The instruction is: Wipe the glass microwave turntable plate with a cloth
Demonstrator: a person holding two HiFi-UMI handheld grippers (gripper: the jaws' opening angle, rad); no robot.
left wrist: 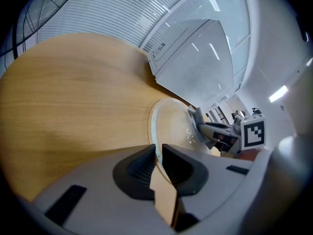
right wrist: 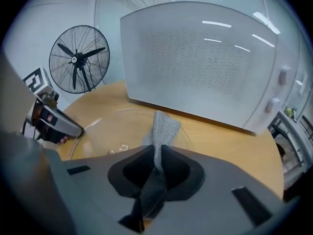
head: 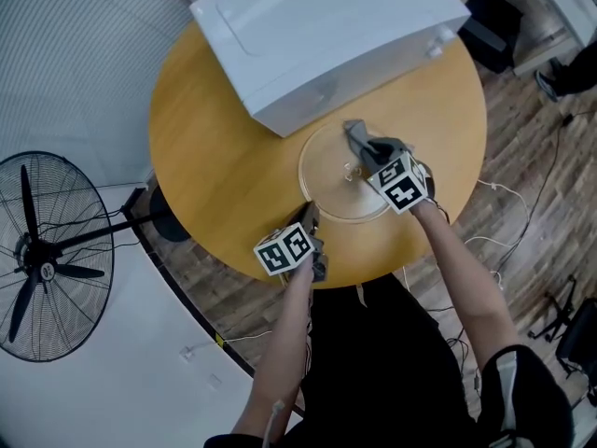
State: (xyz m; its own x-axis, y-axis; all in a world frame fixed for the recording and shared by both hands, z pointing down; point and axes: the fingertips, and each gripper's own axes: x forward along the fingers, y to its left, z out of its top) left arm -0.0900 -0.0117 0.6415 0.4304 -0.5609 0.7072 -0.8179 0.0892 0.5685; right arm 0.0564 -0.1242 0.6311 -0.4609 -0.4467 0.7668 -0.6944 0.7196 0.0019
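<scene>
The clear glass turntable plate (head: 328, 177) lies flat on the round wooden table (head: 224, 147), just in front of the microwave. My left gripper (head: 309, 217) is shut on the plate's near-left rim (left wrist: 154, 131); in the left gripper view the rim runs between its jaws (left wrist: 156, 150). My right gripper (head: 369, 153) is shut on a grey cloth (head: 357, 136). The cloth's free end (right wrist: 162, 125) rests on the plate's (right wrist: 105, 131) far side. In the right gripper view the cloth passes up between the jaws (right wrist: 157, 154).
A white microwave (head: 326, 35) stands at the back of the table with its door (right wrist: 205, 58) shut. A black standing fan (head: 42, 255) is on the floor to the left. Cables and dark furniture lie on the floor at the right.
</scene>
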